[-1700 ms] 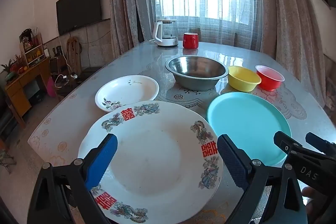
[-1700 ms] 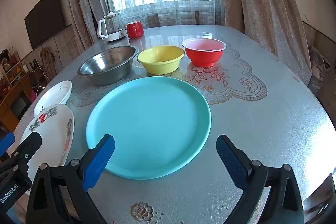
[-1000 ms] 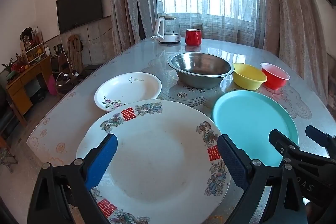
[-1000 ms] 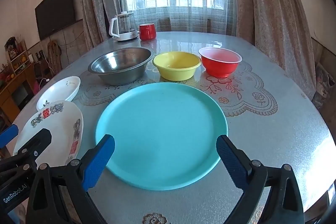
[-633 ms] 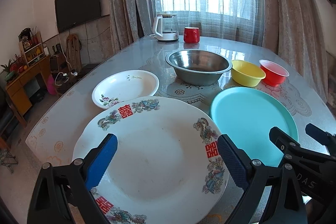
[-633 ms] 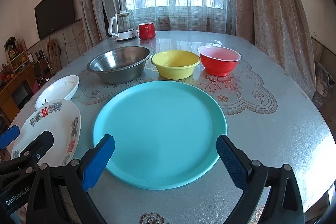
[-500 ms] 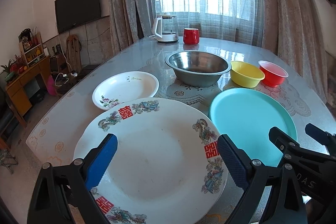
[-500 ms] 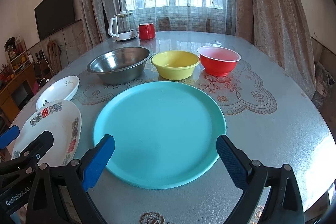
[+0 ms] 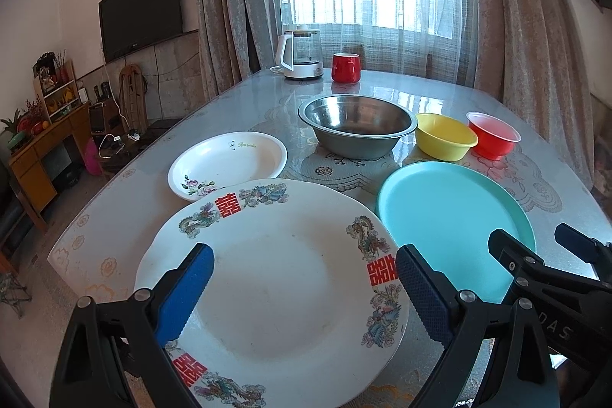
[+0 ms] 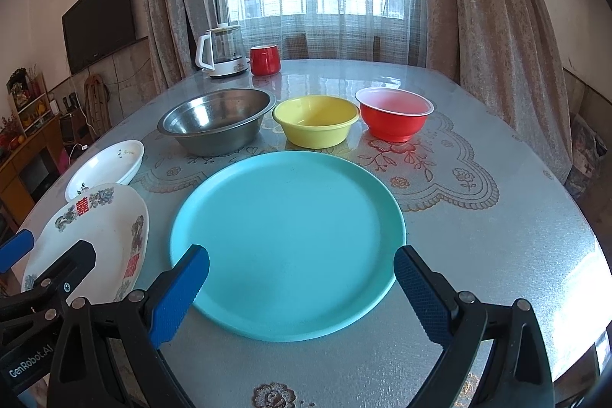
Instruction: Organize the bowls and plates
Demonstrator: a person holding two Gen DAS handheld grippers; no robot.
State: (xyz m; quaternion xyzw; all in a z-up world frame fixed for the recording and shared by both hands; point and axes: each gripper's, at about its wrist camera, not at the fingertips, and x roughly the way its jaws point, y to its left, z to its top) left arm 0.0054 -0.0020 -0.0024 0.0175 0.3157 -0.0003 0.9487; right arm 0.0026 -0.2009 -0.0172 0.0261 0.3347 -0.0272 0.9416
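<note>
Teal plate (image 10: pixel 287 236) lies under spread right hand-held gripper (image 10: pixel 300 287)

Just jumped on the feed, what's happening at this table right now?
A person holds two grippers over a table of dishes, both open and empty. The left gripper hovers over the big patterned plate; the right gripper sits at the near edge of the teal plate. The small white plate and the steel, yellow and red bowls stand separate, nothing stacked.
</note>
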